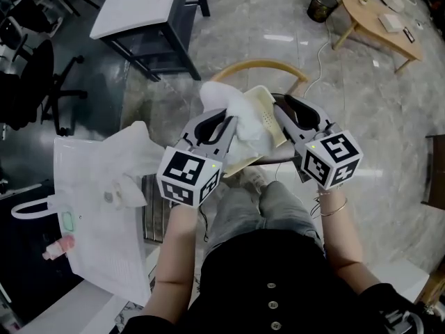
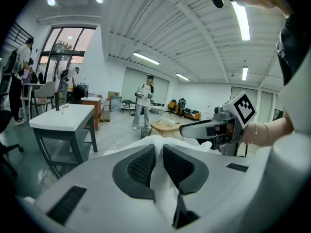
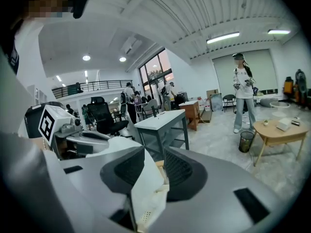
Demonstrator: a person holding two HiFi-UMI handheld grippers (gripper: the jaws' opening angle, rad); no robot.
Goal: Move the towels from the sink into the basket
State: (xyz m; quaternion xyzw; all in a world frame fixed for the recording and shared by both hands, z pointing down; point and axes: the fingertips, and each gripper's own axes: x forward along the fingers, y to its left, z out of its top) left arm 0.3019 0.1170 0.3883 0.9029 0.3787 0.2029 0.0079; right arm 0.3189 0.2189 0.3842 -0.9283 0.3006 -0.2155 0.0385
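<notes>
The towel (image 1: 231, 111) is up in front of you, a white bunch of cloth caught in your left tongs (image 2: 159, 147). The two dark ribbed pads are nearly together and the fabric is squeezed right between them, so that's a firm pinch. From the head view the towel bulges past the tips and lies against the left part of the cream basket (image 1: 268, 121), overlapping it.

The basket is tilted, its perforated wall facing up at you, and your right tongs (image 3: 153, 152) have it. The pads are drawn in close on a pale sheet with small holes low down, which is the basket's wall. A sliver of wood also shows in the gap. Whether any towel is caught in there too, you can't tell from that view.

So both tongs are level with each other, marker cubes towards you, tips pointing away and a little downward. They sit close side by side with towel and basket between them. A bangle (image 1: 334, 207) sits on your right wrist.

Just behind the basket curves the wooden back of a chair (image 1: 261, 66). Off to your left a big white bag (image 1: 97, 186) lies spread flat with its handle sticking out. Farther out on the marbled floor (image 1: 389, 117) stands a white worktop (image 1: 139, 5) on a dark frame, with a dark wastebasket (image 1: 323, 4) well to its right. A person in white (image 3: 242, 93) stands in the background.
</notes>
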